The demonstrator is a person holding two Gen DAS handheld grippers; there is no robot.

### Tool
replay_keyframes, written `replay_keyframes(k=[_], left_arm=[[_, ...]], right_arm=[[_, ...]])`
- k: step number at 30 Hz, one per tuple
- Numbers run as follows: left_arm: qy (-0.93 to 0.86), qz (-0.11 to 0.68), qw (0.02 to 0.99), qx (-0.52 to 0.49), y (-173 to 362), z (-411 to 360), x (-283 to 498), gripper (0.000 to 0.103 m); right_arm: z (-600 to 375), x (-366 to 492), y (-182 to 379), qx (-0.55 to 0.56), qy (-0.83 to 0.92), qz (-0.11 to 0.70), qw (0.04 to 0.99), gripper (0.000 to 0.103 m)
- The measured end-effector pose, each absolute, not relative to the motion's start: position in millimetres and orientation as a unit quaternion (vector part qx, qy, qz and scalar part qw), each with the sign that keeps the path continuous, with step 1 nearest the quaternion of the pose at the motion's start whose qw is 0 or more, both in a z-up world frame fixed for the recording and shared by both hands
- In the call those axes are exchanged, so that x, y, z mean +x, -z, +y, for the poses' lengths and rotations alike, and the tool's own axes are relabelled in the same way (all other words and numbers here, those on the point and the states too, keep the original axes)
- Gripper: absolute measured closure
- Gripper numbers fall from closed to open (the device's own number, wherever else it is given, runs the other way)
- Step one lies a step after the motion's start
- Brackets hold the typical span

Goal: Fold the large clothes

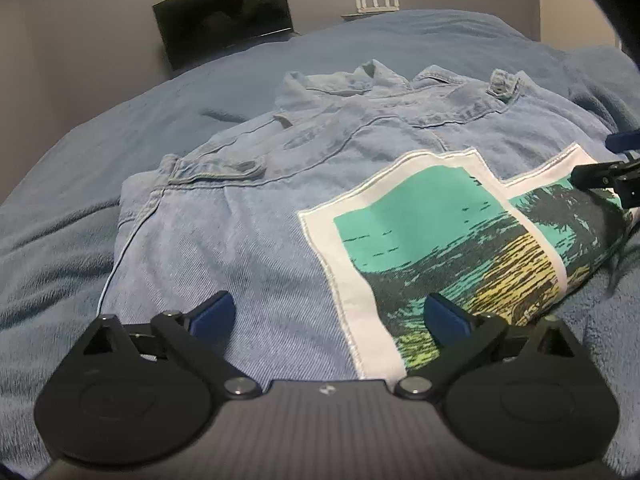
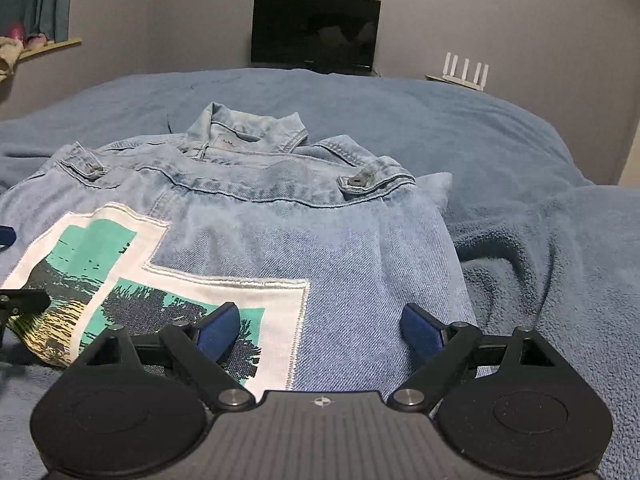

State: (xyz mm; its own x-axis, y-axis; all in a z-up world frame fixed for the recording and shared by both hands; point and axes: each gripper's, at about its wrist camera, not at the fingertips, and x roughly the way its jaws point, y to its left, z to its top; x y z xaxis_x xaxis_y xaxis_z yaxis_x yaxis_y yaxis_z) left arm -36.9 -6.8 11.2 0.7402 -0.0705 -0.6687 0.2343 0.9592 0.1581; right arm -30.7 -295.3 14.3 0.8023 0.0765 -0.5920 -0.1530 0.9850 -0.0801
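Note:
A light blue denim jacket lies folded on the bed, back side up, collar at the far end. A white patch with a teal, dark and yellow print covers its near part. My left gripper hovers just above the jacket's near edge, open, with nothing between its blue pads. My right gripper stands open over the near edge too, its left pad above the patch, nothing held. Each gripper shows at the edge of the other's view: the right one, the left one.
A blue fleece blanket covers the whole bed, rumpled to the right of the jacket. A dark monitor and a white router with antennas stand beyond the far edge against a grey wall. A curtain and shelf are at far left.

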Motion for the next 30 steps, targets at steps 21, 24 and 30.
replay_keyframes(k=[21,24,30], left_arm=[[0.138,0.25,0.953,0.101,-44,-39,-67,0.0],[0.135,0.254,0.954,0.079,-43,-37,-62,0.0],[0.127,0.297,0.944,0.06,-21,-28,-46,0.0]], right_arm=[[-353,-97,-14,0.311,-0.041,0.338,0.888,0.02],[-360,-86,0,0.34,-0.026,0.335,0.878,0.02],[-361,-68,17,0.361,-0.008,0.326,0.874,0.019]])
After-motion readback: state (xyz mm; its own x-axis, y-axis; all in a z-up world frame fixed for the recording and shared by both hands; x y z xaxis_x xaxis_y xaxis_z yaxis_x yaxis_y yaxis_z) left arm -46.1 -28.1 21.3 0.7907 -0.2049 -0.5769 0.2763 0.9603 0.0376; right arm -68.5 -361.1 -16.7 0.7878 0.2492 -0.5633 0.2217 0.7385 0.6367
